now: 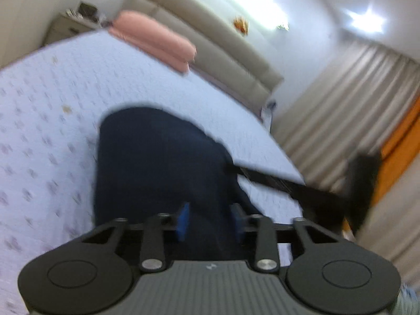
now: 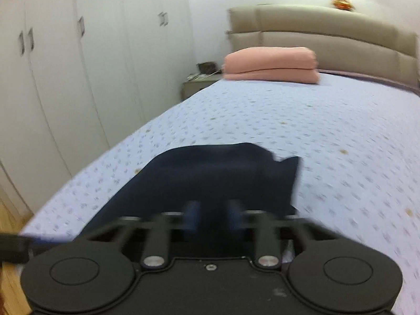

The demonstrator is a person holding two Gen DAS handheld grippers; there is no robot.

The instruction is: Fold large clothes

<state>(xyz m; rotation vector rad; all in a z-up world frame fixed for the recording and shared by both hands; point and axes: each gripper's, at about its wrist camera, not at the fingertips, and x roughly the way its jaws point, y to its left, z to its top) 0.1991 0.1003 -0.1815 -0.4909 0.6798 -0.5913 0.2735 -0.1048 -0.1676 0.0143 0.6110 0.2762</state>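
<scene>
A dark navy garment [image 1: 157, 162] lies on a pale blue patterned bedspread [image 1: 52, 105]. In the left wrist view my left gripper [image 1: 211, 221] sits low over the garment's near end, blue pads apart with cloth between them. In the right wrist view the same garment [image 2: 210, 173] stretches ahead, its far corner folded up. My right gripper [image 2: 212, 216] is over its near edge, pads apart with dark cloth between them. Both views are blurred, so I cannot tell whether either gripper pinches the cloth.
A folded pink blanket [image 2: 270, 64] lies by the beige headboard [image 2: 328, 29]. White wardrobe doors [image 2: 65, 78] and a nightstand [image 2: 197, 84] stand along the bed's left side. Curtains [image 1: 341, 110] and a dark stand [image 1: 359, 183] lie beyond the bed's other edge.
</scene>
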